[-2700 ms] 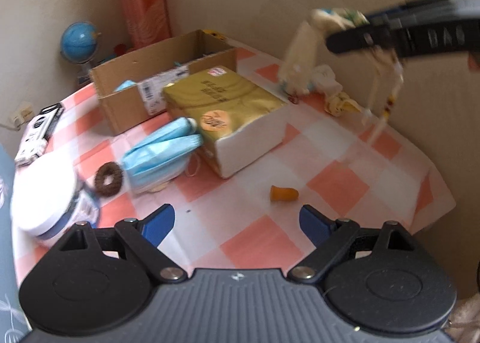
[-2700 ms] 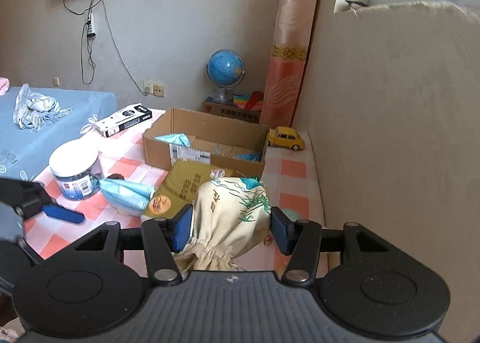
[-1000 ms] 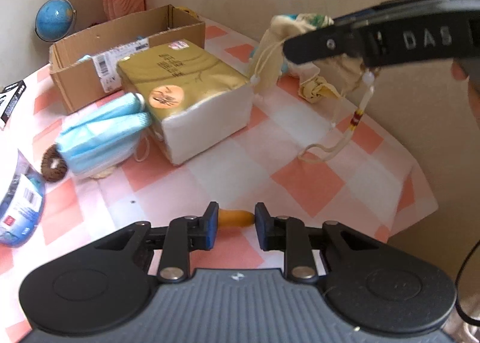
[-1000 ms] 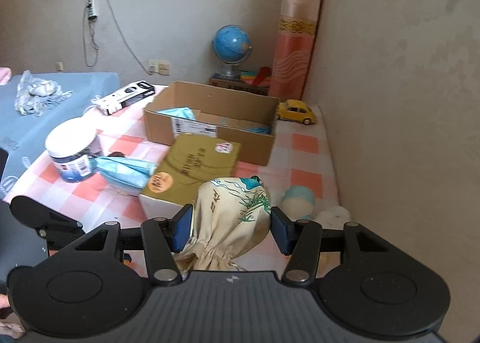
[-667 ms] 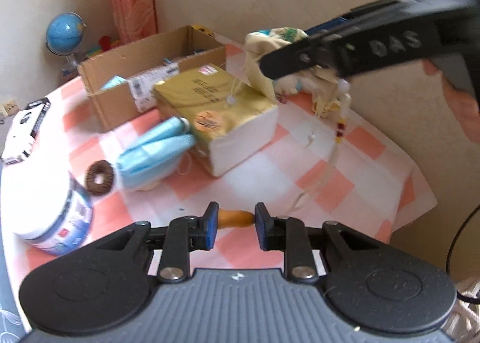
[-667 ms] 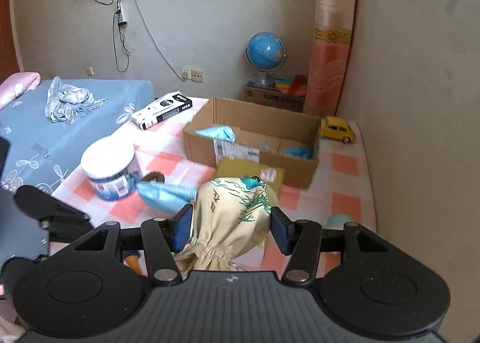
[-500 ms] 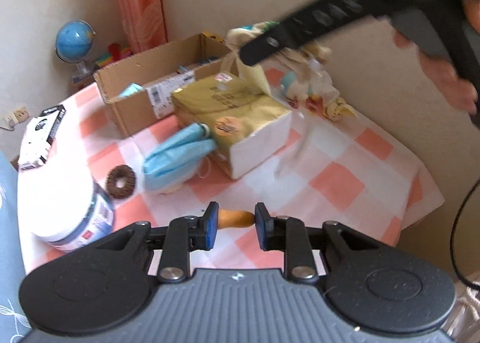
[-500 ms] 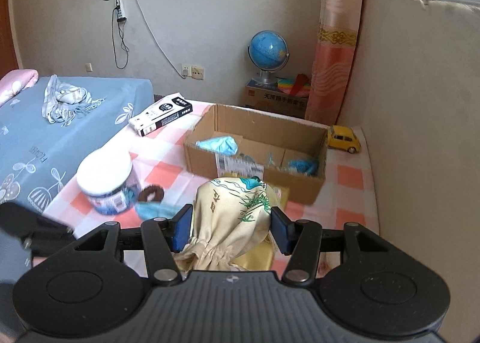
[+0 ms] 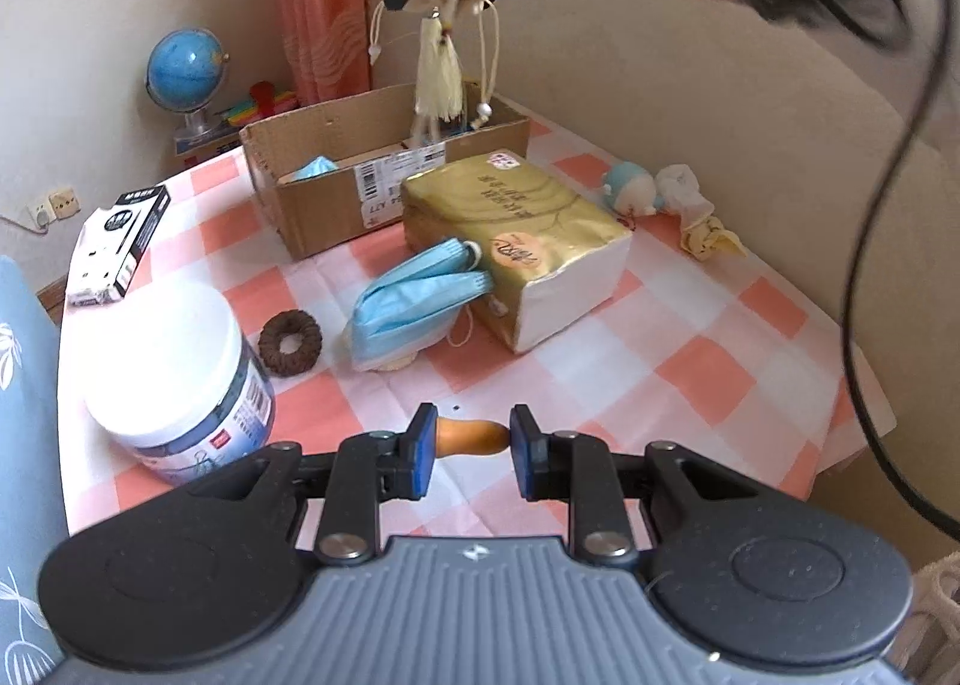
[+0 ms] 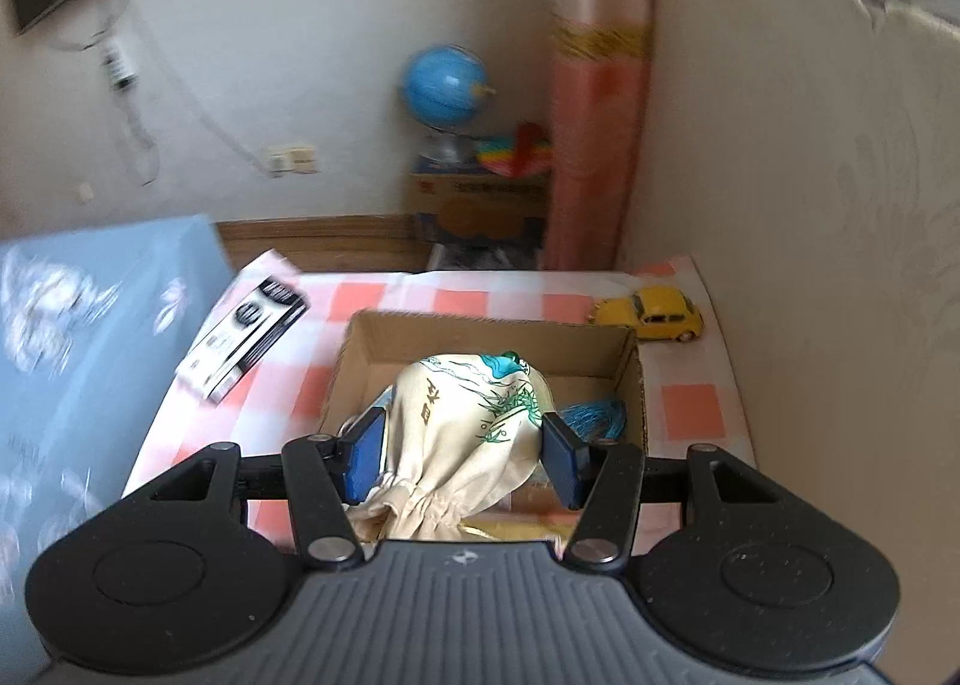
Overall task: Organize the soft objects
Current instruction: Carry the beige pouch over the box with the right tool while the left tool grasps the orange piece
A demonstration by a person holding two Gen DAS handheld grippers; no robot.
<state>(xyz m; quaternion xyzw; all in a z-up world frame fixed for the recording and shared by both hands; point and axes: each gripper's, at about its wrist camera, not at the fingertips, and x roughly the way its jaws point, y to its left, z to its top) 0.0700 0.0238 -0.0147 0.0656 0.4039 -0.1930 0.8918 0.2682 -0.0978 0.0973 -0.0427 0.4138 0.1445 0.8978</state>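
- Right gripper [image 10: 459, 460]: fingers clamped on a cream drawstring pouch [image 10: 462, 433], held in the air above the open cardboard box [image 10: 360, 361].
- Left gripper [image 9: 468, 448]: fingers narrow, pinching a small orange soft piece [image 9: 471, 438] just above the checked tabletop [image 9: 708, 379].
- Step in hand, as judged: depositing the pouch in the box. Advise centring over the opening, lowering until the hanging cords and tassel [image 9: 438, 85] are inside the walls, then releasing; the cords could otherwise snag the rim.
- The orange piece likely follows; keep the left gripper clear of the right one's path.
- Left wrist view only: blue face masks [image 9: 420, 301] at 12 o'clock of the left gripper, leaning on a gold tissue pack [image 9: 516, 229]; a brown ring [image 9: 291, 340] and white jar [image 9: 174, 361] at 10 o'clock; a small plush [image 9: 630, 187] at 1 o'clock.
- Right wrist view only: a yellow toy car [image 10: 651, 316] at 2 o'clock of the box and blue material [image 10: 594, 418] inside it.
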